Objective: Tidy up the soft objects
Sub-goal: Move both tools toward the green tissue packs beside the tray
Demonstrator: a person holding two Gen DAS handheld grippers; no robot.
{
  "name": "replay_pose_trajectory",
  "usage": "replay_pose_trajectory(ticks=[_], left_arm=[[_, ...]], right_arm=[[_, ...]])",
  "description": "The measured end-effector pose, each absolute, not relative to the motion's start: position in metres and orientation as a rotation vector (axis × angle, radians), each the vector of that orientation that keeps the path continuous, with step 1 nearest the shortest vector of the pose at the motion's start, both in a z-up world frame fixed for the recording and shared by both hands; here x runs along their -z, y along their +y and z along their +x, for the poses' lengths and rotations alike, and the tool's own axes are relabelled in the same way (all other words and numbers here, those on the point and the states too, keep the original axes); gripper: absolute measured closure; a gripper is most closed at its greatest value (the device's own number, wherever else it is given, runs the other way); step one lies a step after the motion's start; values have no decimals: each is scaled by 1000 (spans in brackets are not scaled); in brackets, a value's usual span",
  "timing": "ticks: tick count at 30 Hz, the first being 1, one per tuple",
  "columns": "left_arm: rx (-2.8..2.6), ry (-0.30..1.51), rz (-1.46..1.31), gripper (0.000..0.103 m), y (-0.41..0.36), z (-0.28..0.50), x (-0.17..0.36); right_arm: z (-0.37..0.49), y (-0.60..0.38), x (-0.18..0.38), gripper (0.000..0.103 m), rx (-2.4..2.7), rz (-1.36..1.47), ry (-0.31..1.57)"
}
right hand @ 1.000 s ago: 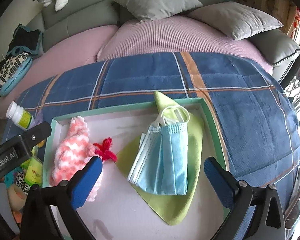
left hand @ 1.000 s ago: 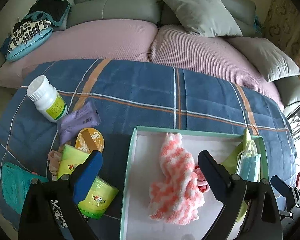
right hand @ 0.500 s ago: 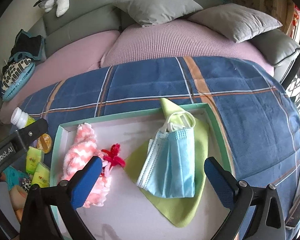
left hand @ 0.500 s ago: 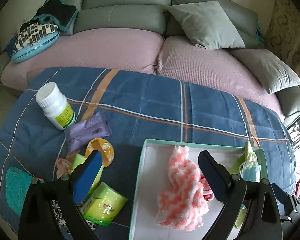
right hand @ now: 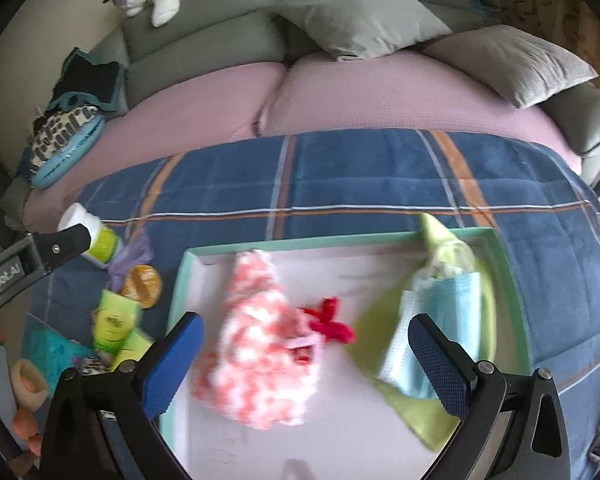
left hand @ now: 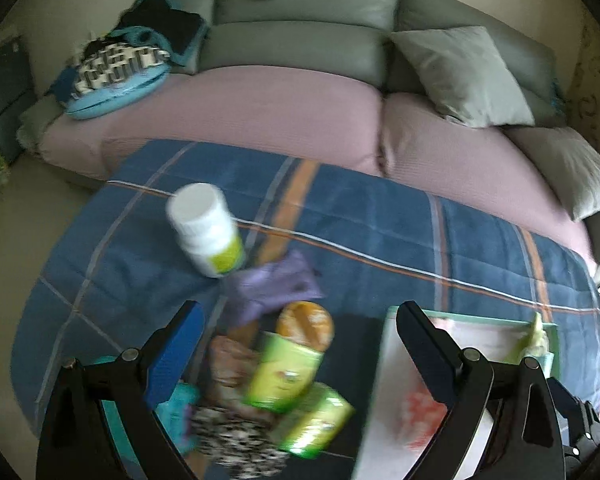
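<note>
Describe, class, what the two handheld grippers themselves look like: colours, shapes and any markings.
Both the left gripper and right gripper have black angular frames with silver screws, each ending in two fingers faced with textured blue pads. White lettering, partly cut off, marks the left gripper's body seen from the right wrist camera. No cables or sleeves show.
</note>
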State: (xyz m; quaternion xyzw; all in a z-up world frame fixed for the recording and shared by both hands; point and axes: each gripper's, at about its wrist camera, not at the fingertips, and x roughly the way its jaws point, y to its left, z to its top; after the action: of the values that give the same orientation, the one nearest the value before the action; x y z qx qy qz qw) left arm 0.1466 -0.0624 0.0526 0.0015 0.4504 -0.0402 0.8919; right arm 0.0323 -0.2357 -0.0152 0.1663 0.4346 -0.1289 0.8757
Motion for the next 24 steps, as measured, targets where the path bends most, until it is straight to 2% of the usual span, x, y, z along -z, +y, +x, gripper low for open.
replay_pose_trajectory(ticks=[24], left_arm=[[-93,954,-159,6,44,158,-59]], right_arm=[[73,-164,20,0,137,320,903]])
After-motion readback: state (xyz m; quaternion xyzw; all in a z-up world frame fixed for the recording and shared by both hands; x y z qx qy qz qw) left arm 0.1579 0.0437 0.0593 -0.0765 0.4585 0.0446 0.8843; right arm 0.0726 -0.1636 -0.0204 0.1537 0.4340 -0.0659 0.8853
